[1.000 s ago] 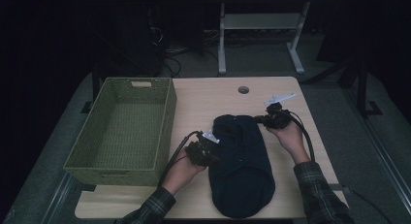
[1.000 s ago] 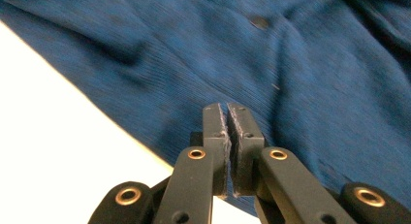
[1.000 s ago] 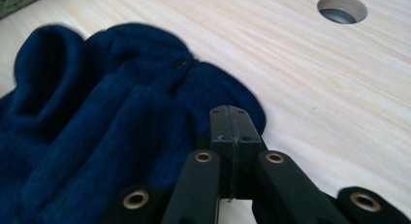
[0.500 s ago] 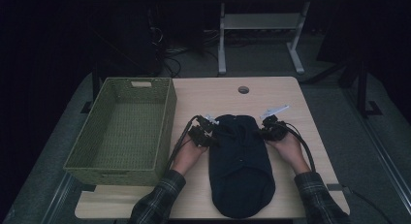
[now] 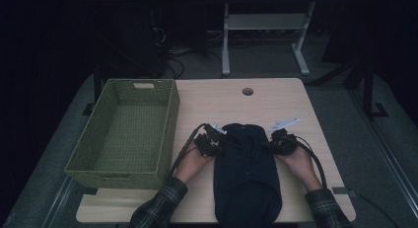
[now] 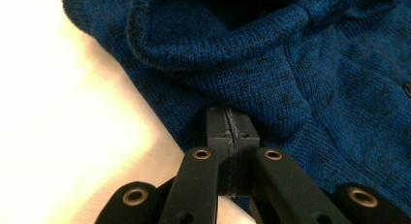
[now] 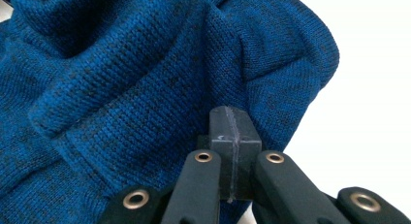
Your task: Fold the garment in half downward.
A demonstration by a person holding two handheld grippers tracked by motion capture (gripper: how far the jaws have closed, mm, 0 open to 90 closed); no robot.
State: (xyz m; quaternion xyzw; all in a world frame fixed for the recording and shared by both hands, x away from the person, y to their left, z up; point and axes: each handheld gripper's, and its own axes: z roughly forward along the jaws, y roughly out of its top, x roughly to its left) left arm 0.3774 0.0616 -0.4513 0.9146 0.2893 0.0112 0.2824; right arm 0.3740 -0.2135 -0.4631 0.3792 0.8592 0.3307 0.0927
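A pale wooden desk [image 5: 305, 119] with a round cable hole [image 5: 247, 92] is standing in a dark room, with grey floor around it and a white frame [image 5: 261, 35] behind, and a green woven basket [image 5: 170, 119] with straight walls is sitting on its left part. A dark blue knitted sweater [image 5: 246, 173], soft and folded into a long bundle with a ribbed collar, is lying on the desk just right of the basket, between the two hands. The left hand-held gripper [image 6: 228, 132] and the right hand-held gripper [image 7: 231, 132] are both pressing against the upper corners of the sweater with jaws clenched together; whether any knit is pinched between them I cannot tell.
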